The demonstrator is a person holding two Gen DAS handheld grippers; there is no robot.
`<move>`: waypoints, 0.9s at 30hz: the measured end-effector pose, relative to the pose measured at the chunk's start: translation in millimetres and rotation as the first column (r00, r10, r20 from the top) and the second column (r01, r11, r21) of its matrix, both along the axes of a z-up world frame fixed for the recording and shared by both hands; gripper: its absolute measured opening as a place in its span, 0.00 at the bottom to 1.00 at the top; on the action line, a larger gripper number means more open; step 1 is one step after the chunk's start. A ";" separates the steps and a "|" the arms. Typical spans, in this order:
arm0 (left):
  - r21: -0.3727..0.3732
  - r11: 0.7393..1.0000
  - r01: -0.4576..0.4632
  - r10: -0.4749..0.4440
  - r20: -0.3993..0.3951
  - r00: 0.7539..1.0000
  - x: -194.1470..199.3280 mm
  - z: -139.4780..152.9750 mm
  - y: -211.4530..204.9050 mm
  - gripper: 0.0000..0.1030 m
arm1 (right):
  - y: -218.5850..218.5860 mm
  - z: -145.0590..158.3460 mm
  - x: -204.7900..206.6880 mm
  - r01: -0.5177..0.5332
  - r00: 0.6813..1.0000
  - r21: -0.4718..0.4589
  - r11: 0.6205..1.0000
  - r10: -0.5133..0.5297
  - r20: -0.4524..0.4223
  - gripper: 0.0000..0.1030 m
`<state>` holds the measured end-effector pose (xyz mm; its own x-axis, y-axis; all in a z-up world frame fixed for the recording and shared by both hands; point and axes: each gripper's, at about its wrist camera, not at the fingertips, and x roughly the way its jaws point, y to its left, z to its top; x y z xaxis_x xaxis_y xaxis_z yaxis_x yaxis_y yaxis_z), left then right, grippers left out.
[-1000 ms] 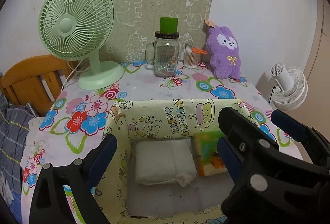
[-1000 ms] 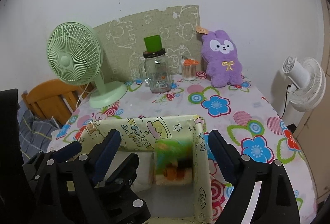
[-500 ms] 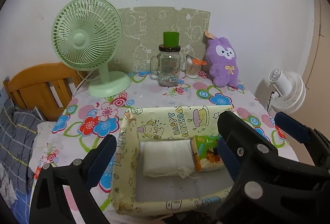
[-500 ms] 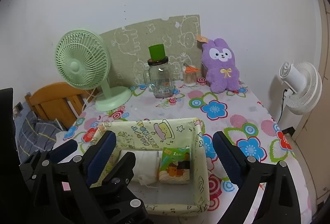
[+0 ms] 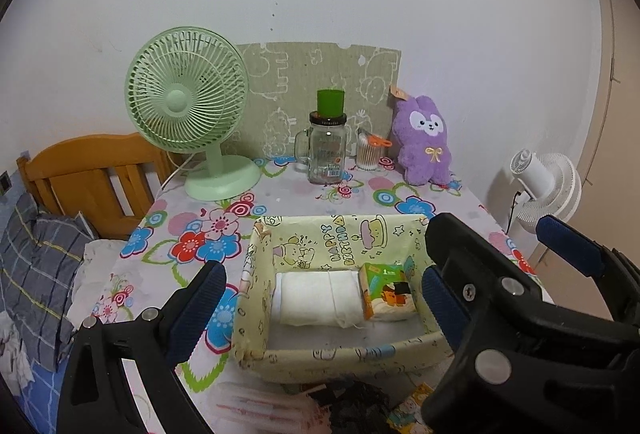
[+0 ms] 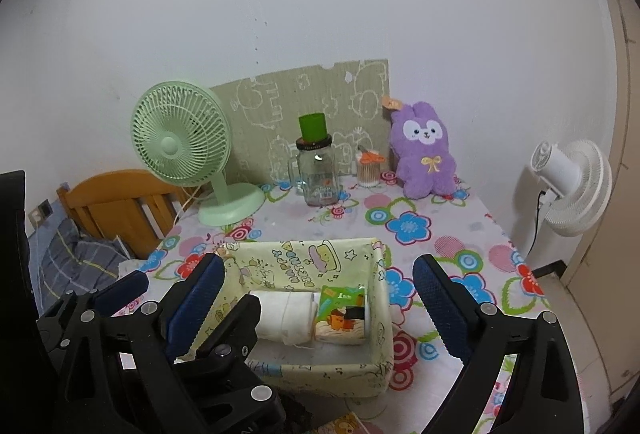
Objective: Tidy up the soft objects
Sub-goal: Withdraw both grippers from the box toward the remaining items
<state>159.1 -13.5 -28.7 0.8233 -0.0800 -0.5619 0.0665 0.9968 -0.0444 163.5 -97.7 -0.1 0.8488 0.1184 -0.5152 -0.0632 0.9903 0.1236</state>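
The tissue pack lies in the yellow fabric box on the flowered tablecloth, touching a folded white cloth. The left gripper and right gripper both hang spread wide above the box, holding nothing.

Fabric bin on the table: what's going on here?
A person holds two grippers above the near edge of the bin. Left gripper and right gripper are both open and empty; the right's jaws have just been opening. A folded white cloth and a green tissue pack lie side by side inside. The purple plush sits at the wall.
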 end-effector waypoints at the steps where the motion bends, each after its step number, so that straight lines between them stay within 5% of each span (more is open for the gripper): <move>1: -0.003 1.000 0.000 0.000 0.002 1.000 -2.5 1.0 -0.3 0.96 | 0.3 2.4 -3.9 -0.001 1.000 -0.003 1.000 0.001 0.005 0.94; 27: -0.017 0.999 -0.027 0.028 0.052 0.998 -72.1 4.1 -7.9 0.95 | -4.0 15.9 -74.3 -0.016 0.999 -0.014 1.000 0.017 0.038 0.94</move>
